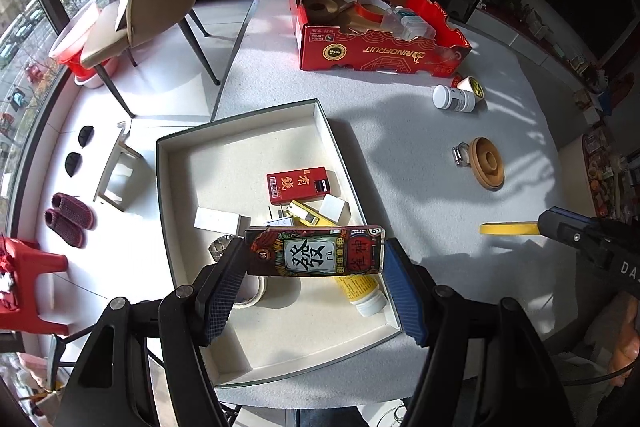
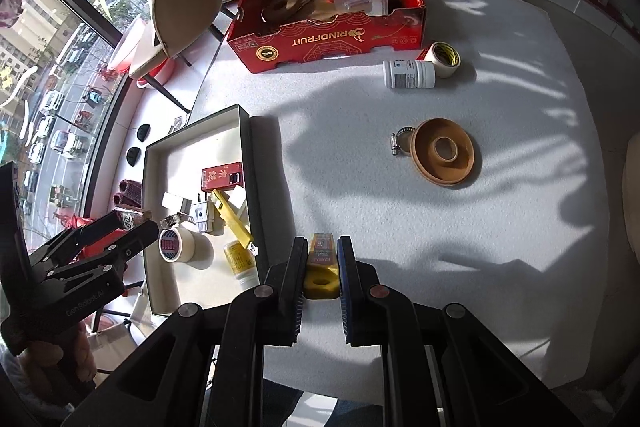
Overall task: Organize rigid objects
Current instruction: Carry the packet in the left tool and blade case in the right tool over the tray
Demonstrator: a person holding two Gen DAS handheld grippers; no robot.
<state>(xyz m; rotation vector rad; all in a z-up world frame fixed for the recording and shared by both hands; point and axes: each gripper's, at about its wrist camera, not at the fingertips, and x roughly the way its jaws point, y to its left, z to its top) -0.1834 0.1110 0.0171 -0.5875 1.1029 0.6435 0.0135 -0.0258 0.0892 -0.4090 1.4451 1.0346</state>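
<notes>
— Two things are in hand. The left hand-held gripper (image 1: 314,257) is clamped end to end on a printed mahjong-pattern box (image 1: 314,251), hanging above the near half of the white tray (image 1: 240,131). The right hand-held gripper (image 2: 320,259) is pinched tight on a flat yellow tool (image 2: 320,267) with a hole at its near end, held over the bench (image 2: 360,187) just right of the tray.

— How will they handle?

— Both look rigid and light, I'd judge. The box is probably thin card, so squeezing along its length is safer than across its broad faces. The yellow piece seems to be hard plastic, smooth; gripping its flat sides suits it.

— What's in the containers?

— The tray holds a red box (image 1: 298,185), a yellow utility knife (image 1: 306,215), white blocks, a plug adapter (image 2: 202,217), a tape roll (image 2: 176,245), a metal clamp and a yellow-labelled bottle (image 1: 360,289). The red fruit carton (image 1: 380,51) at the far side holds tape rolls and a clear plastic container.

— Left loose?

— A white pill bottle (image 2: 408,75), a tape roll beside it, a wooden disc (image 2: 444,151) touching a hose clamp (image 2: 400,143).
</notes>
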